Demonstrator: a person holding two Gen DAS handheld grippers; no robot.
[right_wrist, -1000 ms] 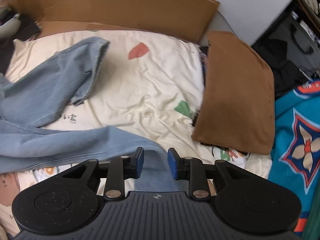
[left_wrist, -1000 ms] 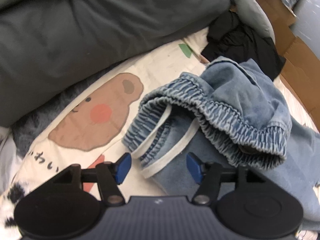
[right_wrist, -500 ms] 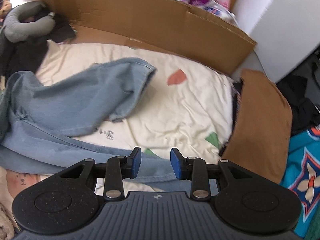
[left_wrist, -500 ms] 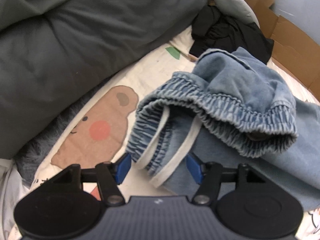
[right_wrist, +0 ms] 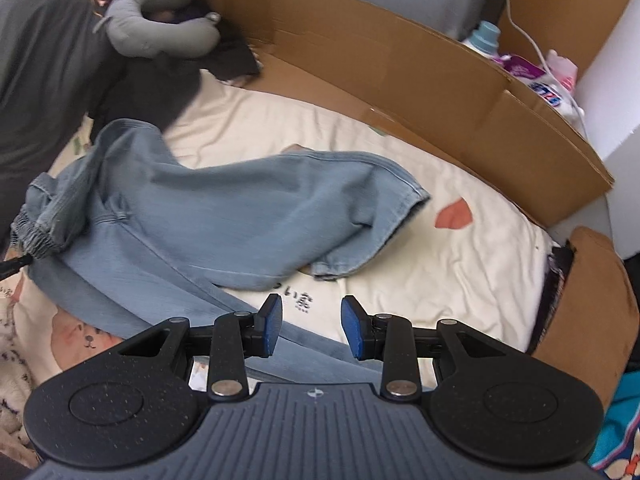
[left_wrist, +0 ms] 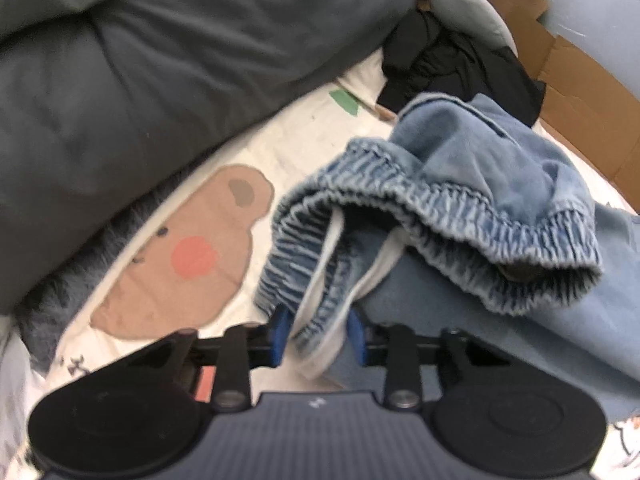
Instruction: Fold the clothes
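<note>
A cream bedsheet, soft and creased, printed with cartoon figures (a brown bear with a pink cheek shows in the left wrist view), covers the bed and carries everything else. Along its far edge stands one long wall of corrugated brown cardboard, folded flat and creased at the joints. Behind that wall two plastic bottles can be counted: one with a pale blue cap and one pink; what they stand in cannot be told. A big dark grey duvet, puffy and smooth, is heaped at the left side of the bed.

The one pair of light blue jeans lies sprawled across the sheet, its two legs spread apart, one hem ending near a red patch in the print. The denim is soft and washed-out; the elastic waistband is ribbed and gathered, with a white lining inside.

A grey U-shaped neck pillow and a crumpled black garment sit at the head end. One brown cushion rests at the right edge.

The left gripper has just been closing, and its blue pads now pinch the bunched waistband between them. The right gripper hangs over a jeans leg with its pads apart and nothing between them.
</note>
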